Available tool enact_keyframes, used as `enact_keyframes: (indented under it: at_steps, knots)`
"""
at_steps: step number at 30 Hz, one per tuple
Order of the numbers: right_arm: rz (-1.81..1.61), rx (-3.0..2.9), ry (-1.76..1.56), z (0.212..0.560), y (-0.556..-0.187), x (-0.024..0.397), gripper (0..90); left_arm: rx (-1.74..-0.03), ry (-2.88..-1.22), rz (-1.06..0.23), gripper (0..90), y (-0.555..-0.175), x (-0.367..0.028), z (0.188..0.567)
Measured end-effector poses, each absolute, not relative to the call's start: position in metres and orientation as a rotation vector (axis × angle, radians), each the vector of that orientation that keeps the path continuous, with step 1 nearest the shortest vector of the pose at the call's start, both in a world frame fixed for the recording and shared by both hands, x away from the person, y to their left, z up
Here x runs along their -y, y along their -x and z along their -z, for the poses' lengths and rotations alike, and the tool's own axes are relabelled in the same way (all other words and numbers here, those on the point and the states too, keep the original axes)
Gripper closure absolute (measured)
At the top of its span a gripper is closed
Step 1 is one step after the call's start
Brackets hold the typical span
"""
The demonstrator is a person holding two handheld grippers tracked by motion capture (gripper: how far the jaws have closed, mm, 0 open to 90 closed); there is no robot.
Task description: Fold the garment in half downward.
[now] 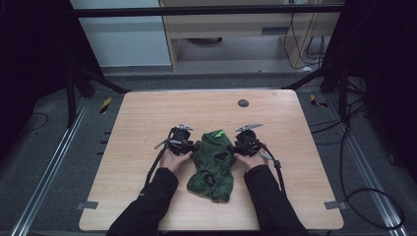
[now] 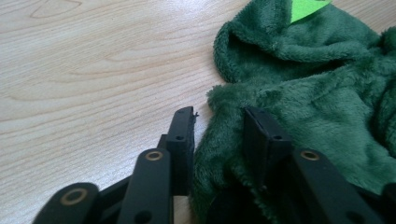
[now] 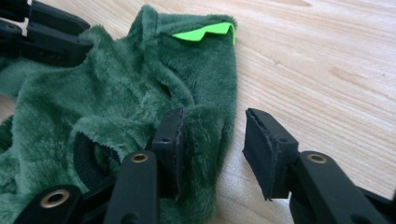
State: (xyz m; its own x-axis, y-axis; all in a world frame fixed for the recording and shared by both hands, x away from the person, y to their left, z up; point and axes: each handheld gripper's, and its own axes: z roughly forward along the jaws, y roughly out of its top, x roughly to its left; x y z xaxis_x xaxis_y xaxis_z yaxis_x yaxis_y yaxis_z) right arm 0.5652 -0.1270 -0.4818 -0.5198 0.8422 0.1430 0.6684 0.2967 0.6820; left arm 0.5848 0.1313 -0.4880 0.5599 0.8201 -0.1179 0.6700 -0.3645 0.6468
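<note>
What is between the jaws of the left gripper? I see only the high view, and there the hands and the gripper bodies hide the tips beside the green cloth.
Observer: In the left gripper view, the left gripper has an edge fold of the green cloth between its jaws. The jaws stand apart, and the cloth fills the gap.
Operator: And how is it on the other side?
Observer: In the right gripper view, the right gripper is open. One jaw lies against the edge of the cloth. The other jaw stands over the bare table, and a strip of wood shows between it and the cloth.
</note>
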Motion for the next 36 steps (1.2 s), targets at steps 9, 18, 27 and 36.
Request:
enact_keyframes:
  at_steps: [9,18,27,36]
  knots:
    - [-1.031,-2.357,-1.411,0.486,-0.566,0.125,71.4,-1.173,-2.152,-0.312,76.1,-0.581,-0.126,0.489]
    - [-1.008,-2.379,-1.397,0.488,-0.565,0.122,83.3,-1.141,-2.168,-0.337,88.2,-0.578,-0.122,0.489]
    - [-1.04,-2.355,-1.383,0.482,-0.563,0.124,84.6,-1.125,-2.146,-0.328,89.0,-0.575,-0.125,0.48]
    - [-1.112,-2.312,-1.295,0.466,-0.557,0.127,84.8,-1.072,-2.098,-0.334,89.2,-0.566,-0.13,0.461]
